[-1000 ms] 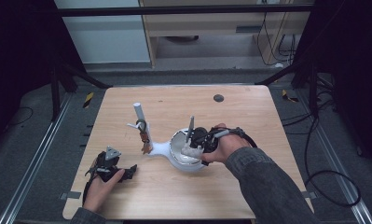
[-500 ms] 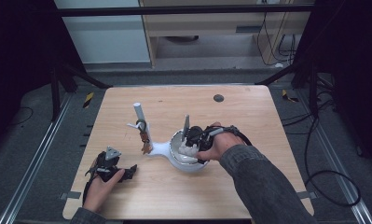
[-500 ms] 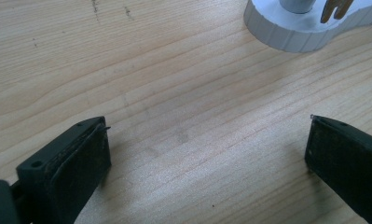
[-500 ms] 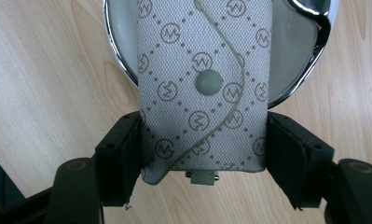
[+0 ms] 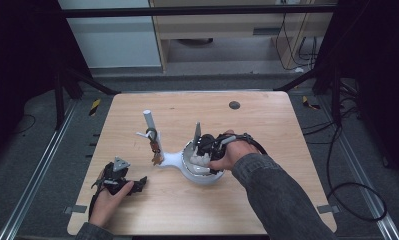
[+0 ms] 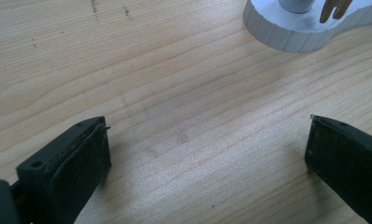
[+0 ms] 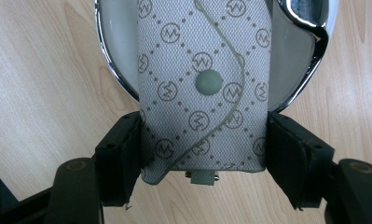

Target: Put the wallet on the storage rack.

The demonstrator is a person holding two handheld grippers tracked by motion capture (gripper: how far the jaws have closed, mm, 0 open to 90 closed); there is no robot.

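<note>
A grey patterned key pouch (image 7: 204,84) with a round snap sits between the jaws of my right gripper (image 7: 203,154), which is shut on its two sides. The pouch reaches over a chrome-rimmed white dish (image 7: 111,60). In the high view my right gripper (image 5: 203,148) is low over that dish (image 5: 203,178), which belongs to a white stand with an upright post (image 5: 148,121). My left gripper (image 5: 132,184) rests open on the table near the front left. Between its jaws (image 6: 207,154) there is bare wood, with the stand's base (image 6: 286,32) farther off.
A brown key-like pendant (image 5: 156,151) hangs from the post's hooks. A dark round hole (image 5: 234,105) marks the wooden table (image 5: 267,125) near its far edge. Black frame bars and cables surround the table on the floor.
My right gripper has shifted slightly left and lower over the dish with the pouch in it. The left gripper has stayed where it was.
</note>
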